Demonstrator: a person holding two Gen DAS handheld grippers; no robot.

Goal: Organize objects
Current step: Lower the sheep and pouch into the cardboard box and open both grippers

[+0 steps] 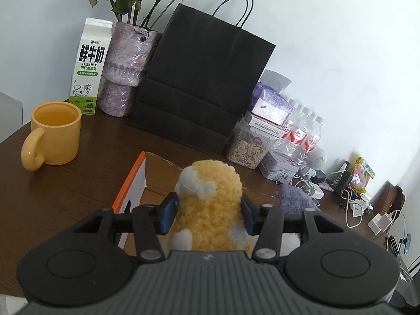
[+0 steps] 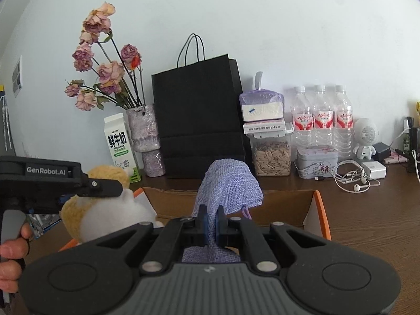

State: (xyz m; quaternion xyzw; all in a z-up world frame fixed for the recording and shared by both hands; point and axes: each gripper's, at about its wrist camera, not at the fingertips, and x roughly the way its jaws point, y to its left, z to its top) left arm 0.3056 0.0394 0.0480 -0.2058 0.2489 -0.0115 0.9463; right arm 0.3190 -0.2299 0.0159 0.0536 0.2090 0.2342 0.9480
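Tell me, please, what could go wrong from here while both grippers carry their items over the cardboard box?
1. The right gripper pinches only a fold of the purple cloth pouch, so it might slip free before reaching the cardboard box.
2. The plush toy bulges well past the left gripper; the soft body could squirm out.
3. Both grippers are close together above the box and may bump each other.

black paper bag [image 2: 199,115], milk carton [image 1: 88,65], water bottles [image 2: 321,118]

toy [image 1: 210,204]: fluffy plush | pouch [image 2: 228,186]: coarse woven cloth | mug [image 1: 56,134]: glossy ceramic | table [image 1: 65,183]: smooth wood | bag [image 1: 204,84]: matt paper
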